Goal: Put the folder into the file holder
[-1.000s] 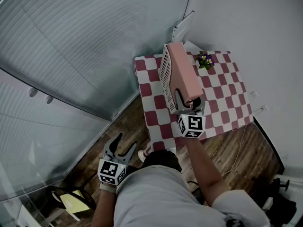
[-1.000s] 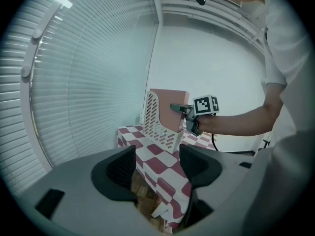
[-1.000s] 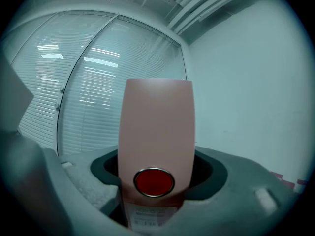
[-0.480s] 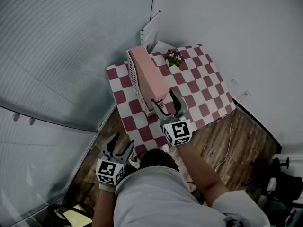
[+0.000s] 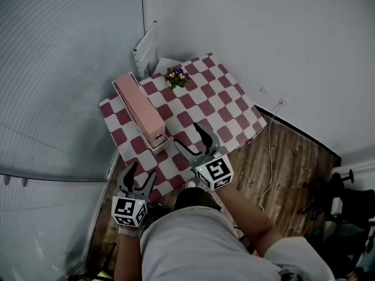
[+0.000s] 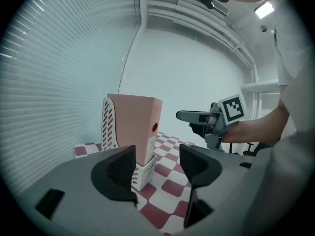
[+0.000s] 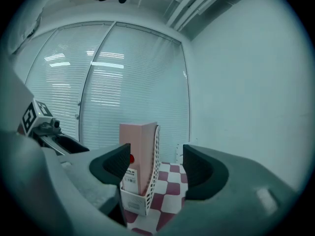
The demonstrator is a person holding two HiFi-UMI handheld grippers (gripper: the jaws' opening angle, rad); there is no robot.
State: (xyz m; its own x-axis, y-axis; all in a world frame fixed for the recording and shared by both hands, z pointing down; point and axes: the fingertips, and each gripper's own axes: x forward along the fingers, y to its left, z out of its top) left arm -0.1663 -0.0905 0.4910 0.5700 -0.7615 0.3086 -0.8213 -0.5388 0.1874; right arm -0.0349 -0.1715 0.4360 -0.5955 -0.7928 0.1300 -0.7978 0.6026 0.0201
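A pink folder [image 5: 138,106] stands upright inside the white lattice file holder [image 5: 158,147] on the left part of the checkered table [image 5: 225,107]. My right gripper [image 5: 186,136] hovers over the table's near edge, just in front of the holder's end. It is open with nothing between its fingers. The left gripper [image 5: 142,171] is low beside the table corner, open and empty. The left gripper view shows the folder [image 6: 133,127], the holder [image 6: 144,173] and the right gripper [image 6: 197,117]. Through the right gripper [image 7: 157,168] I see the folder [image 7: 138,151] in the holder [image 7: 140,200].
A small pot of purple and yellow flowers [image 5: 176,76] stands at the table's far edge. A white panel [image 5: 146,48] leans in the room corner behind it. Blinds cover the left wall. A cable [image 5: 266,157] runs over the wooden floor right of the table.
My right gripper has let go of the folder's end, opened wider and drawn back toward the table's near edge. The folder stays in the holder. The left gripper keeps low.
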